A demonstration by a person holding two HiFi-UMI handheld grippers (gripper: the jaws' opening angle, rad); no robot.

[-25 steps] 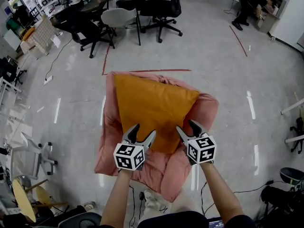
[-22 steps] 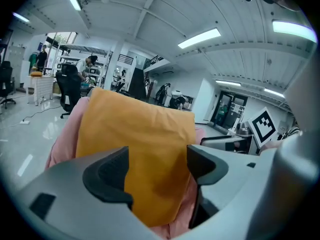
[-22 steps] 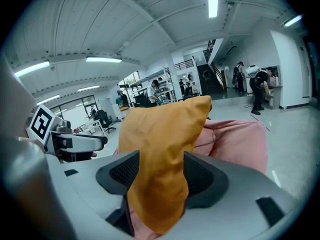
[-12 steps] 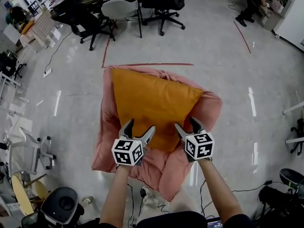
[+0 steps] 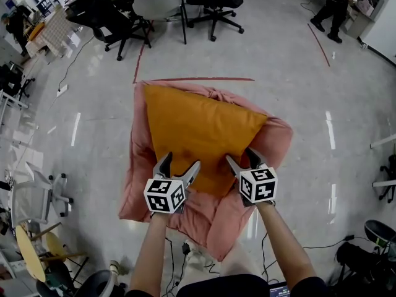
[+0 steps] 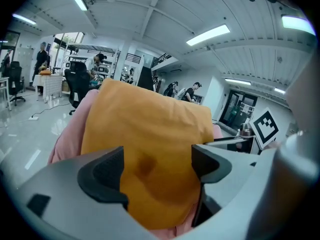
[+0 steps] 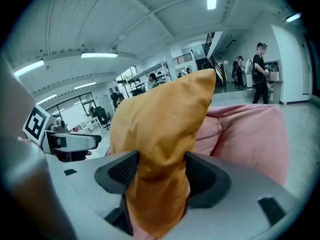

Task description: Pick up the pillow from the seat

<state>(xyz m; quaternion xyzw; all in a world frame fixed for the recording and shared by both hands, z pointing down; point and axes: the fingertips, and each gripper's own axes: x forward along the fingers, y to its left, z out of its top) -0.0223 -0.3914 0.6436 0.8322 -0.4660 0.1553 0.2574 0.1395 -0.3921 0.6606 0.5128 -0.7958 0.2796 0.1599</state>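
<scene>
An orange pillow (image 5: pixel 198 132) lies on a pink padded seat (image 5: pixel 275 144) on the floor. Both grippers are at the pillow's near edge. My left gripper (image 5: pixel 181 161) stands open with its jaws astride the edge; in the left gripper view the pillow (image 6: pixel 145 124) fills the gap between the pads without being pinched. My right gripper (image 5: pixel 241 156) is open at the near right corner. In the right gripper view that corner of the pillow (image 7: pixel 165 119) hangs between the wide jaws and brushes both pads, with the seat (image 7: pixel 250 134) behind it.
Black office chairs (image 5: pixel 207 5) and a grey chair (image 5: pixel 154 8) stand beyond the seat, behind a red tape line (image 5: pixel 204 79). Cables (image 5: pixel 185 249) run on the floor by my feet. A person (image 5: pixel 337 5) stands far right. Stools (image 5: pixel 31 252) are at lower left.
Both grippers have moved forward onto the pillow's near edge, and their jaws stand wider than a second ago. The pillow has not moved.
</scene>
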